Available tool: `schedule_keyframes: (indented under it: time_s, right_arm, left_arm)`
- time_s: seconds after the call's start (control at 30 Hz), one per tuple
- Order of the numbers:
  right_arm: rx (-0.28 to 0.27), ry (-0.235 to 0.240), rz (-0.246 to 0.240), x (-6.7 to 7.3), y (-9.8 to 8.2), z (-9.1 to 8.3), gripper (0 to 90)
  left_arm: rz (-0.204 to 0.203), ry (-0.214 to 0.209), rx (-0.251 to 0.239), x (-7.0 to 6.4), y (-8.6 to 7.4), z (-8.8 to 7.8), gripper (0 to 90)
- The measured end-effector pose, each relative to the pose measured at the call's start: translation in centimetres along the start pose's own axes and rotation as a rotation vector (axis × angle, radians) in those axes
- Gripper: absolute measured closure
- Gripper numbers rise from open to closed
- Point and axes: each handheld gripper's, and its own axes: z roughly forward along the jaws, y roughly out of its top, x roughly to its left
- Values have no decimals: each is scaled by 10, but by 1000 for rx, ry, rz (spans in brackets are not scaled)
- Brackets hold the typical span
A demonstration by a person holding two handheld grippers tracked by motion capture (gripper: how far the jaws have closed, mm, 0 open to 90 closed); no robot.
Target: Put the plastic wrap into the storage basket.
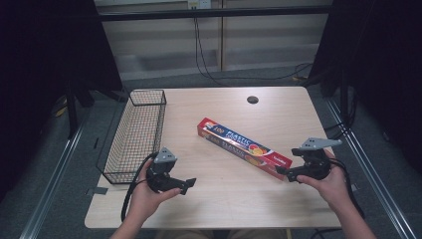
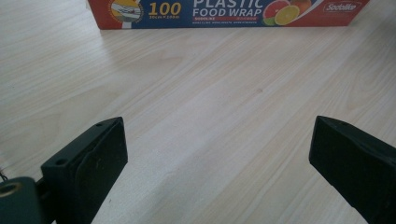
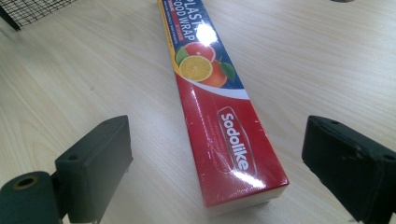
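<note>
Plastic food wrap box (image 3: 219, 102) is seen lying flat between the spread jaws of the right gripper (image 3: 215, 168), its near end just ahead of them and untouched. The left gripper (image 2: 217, 158) is held with jaws wide apart over bare wood, the box well ahead of it. On the table (image 1: 278, 107), the box is laid diagonally at the centre, with a wire basket (image 1: 137, 134) set along the left edge.
</note>
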Motion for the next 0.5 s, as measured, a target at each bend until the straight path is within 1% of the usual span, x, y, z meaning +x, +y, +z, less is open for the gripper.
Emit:
schedule_keyframes:
  time_s: [0.1,0.13,0.17,0.2,0.23,0.27,0.3,0.37,0.4,0.43,0.47,0.5]
  right_arm:
    - [4,1,5,-1,1,1,80]
    - [19,3,-4,-1,4,2,79]
    - [19,3,-4,-1,4,2,79]
    - [23,2,-14,-2,5,3,79]
    - [36,6,-13,-1,9,5,77]
    - [36,6,-13,-1,9,5,77]
    - [44,8,-26,-2,14,8,78]
    - [56,6,-33,-2,18,11,78]
    - [56,6,-33,-2,18,11,78]
    - [74,13,-35,-1,21,14,81]
    - [74,13,-35,-1,21,14,81]
    - [87,18,-35,-1,22,17,81]
  left_arm:
    - [10,1,13,0,1,-1,44]
    - [10,-3,11,0,1,0,44]
    - [13,-5,12,0,2,0,44]
    - [14,-4,13,0,2,1,44]
    - [10,-6,11,0,2,1,44]
    - [9,-6,14,-1,2,2,44]
    - [14,-7,15,-1,1,3,44]
    - [13,-7,15,-1,1,3,44]
    - [14,-6,17,-1,2,2,44]
    - [9,-9,12,-1,1,2,44]
    - [12,-12,14,-1,1,2,44]
    - [10,-14,12,-1,1,2,45]
